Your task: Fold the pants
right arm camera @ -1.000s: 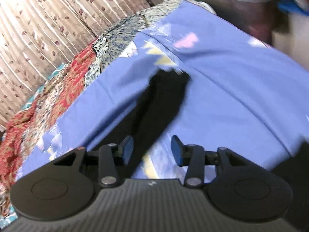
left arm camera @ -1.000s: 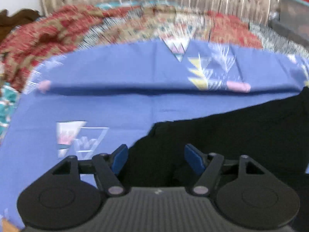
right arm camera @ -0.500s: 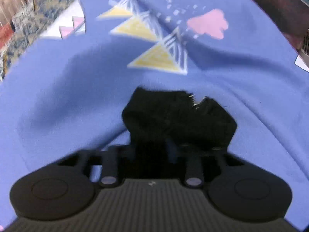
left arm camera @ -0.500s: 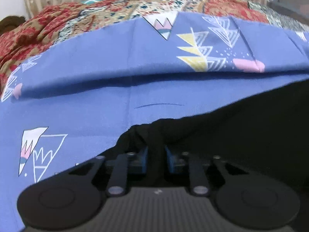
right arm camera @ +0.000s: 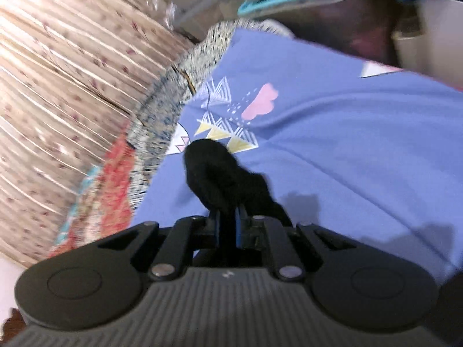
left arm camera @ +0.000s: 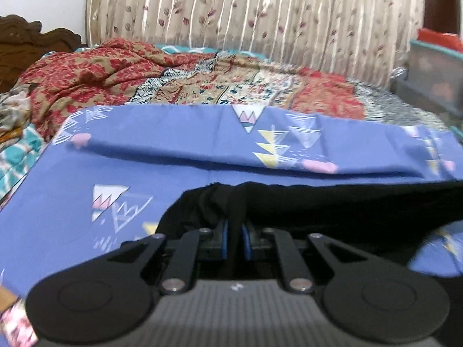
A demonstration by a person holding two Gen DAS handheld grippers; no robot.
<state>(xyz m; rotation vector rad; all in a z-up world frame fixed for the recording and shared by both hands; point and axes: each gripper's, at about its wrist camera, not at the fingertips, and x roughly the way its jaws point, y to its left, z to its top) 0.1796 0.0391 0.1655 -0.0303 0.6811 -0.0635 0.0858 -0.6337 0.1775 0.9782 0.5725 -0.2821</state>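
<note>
The black pants (left arm camera: 332, 208) lie on a blue patterned sheet (left arm camera: 173, 144), stretched from centre to the right edge of the left wrist view. My left gripper (left arm camera: 235, 231) is shut on a bunched corner of the fabric, lifted off the sheet. In the right wrist view, another bunched end of the pants (right arm camera: 214, 173) sticks up from between the blue pads. My right gripper (right arm camera: 227, 219) is closing its jaws on that cloth, above the sheet (right arm camera: 347, 133). This view is rolled sideways and blurred.
A red and beige patterned quilt (left arm camera: 144, 78) lies crumpled behind the sheet, with a striped floral curtain (left arm camera: 260, 14) beyond it. A carved wooden headboard (left arm camera: 23, 46) stands far left. A storage bin (left arm camera: 434, 69) with a teal rim sits at the right.
Both grippers went from open over the pants to shut on bunched black fabric. Both have since risen with the cloth, and the right view has rolled sideways.
</note>
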